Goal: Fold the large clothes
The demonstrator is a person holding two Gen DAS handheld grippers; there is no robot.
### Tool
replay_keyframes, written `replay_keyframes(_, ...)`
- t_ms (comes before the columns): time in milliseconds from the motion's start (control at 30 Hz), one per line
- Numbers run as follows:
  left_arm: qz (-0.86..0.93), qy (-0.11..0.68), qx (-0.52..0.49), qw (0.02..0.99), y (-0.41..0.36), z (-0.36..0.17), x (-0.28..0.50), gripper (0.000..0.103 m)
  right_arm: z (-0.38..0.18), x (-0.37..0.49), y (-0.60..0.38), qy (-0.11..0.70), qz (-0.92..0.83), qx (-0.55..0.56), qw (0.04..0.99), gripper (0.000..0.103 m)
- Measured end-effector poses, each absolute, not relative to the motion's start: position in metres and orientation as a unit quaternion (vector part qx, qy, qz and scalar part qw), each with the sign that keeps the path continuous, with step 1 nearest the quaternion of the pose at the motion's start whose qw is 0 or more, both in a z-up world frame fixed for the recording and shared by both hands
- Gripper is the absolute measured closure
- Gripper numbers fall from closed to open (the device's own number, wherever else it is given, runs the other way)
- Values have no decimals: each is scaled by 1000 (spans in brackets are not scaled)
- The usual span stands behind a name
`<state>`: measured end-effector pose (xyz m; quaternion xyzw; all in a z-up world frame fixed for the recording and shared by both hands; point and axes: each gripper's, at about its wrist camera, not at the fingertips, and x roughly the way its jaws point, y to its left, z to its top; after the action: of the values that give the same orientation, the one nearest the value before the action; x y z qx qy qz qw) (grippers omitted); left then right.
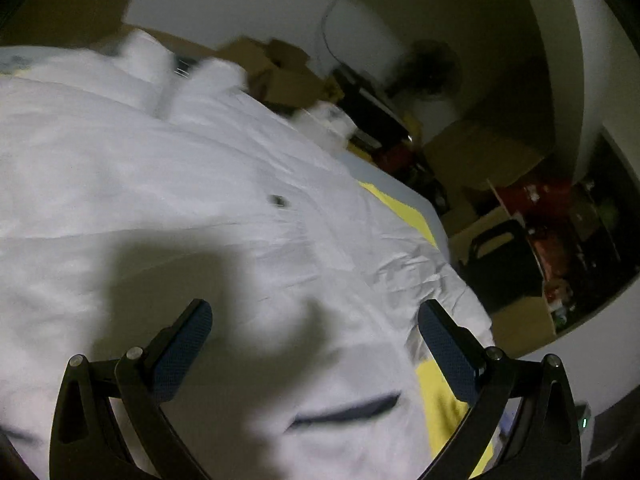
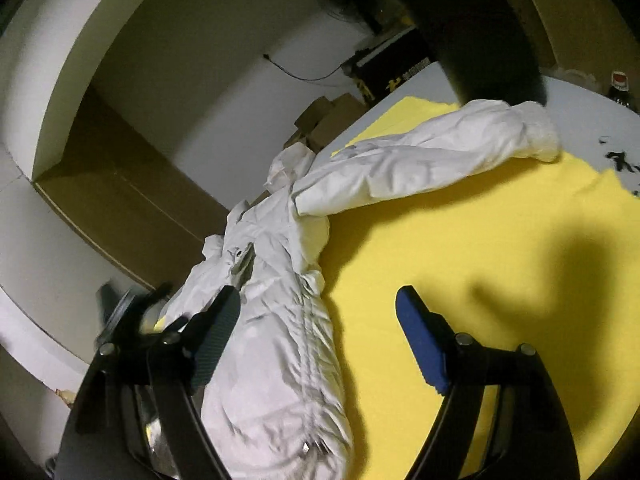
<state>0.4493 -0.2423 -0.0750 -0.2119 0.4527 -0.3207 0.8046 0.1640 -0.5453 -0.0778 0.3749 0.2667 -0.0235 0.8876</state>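
A large white padded jacket (image 1: 168, 184) lies spread on a yellow sheet (image 2: 460, 272) over the table. In the left wrist view it fills most of the frame. My left gripper (image 1: 316, 312) is open and empty, just above the jacket's body. In the right wrist view the jacket (image 2: 280, 320) runs from the near left toward the back, with one sleeve (image 2: 440, 152) stretched to the right. My right gripper (image 2: 320, 304) is open and empty, above the jacket's near edge and the yellow sheet.
Cardboard boxes (image 1: 484, 152) and a standing fan (image 1: 432, 68) are beyond the table's far edge. A dark chair (image 1: 500, 256) and red items stand on the right. A black object (image 2: 472, 24) hangs over the table's back. A bottle (image 2: 620, 84) stands far right.
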Motion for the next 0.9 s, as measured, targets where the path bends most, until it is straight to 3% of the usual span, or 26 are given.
replay_keyframes(133, -351, 476, -216, 777, -313, -85, 480, 0, -79, 151, -557, 270, -36, 361, 892, 23)
replay_keyframes(233, -313, 462, -137, 818, -348, -84, 491, 0, -77, 140, -578, 284, -66, 355, 888, 23)
replay_keyframes(367, -220, 445, -26, 868, -360, -95, 500, 0, -82, 136, -594, 287, -63, 366, 883, 23)
replay_keyframes(667, -199, 418, 52, 885, -377, -137, 499, 0, -86, 174, -622, 310, -112, 366, 870, 22)
replay_keyframes(900, -206, 421, 33, 883, -372, -137, 501, 0, -115, 197, -690, 258, -151, 543, 784, 22)
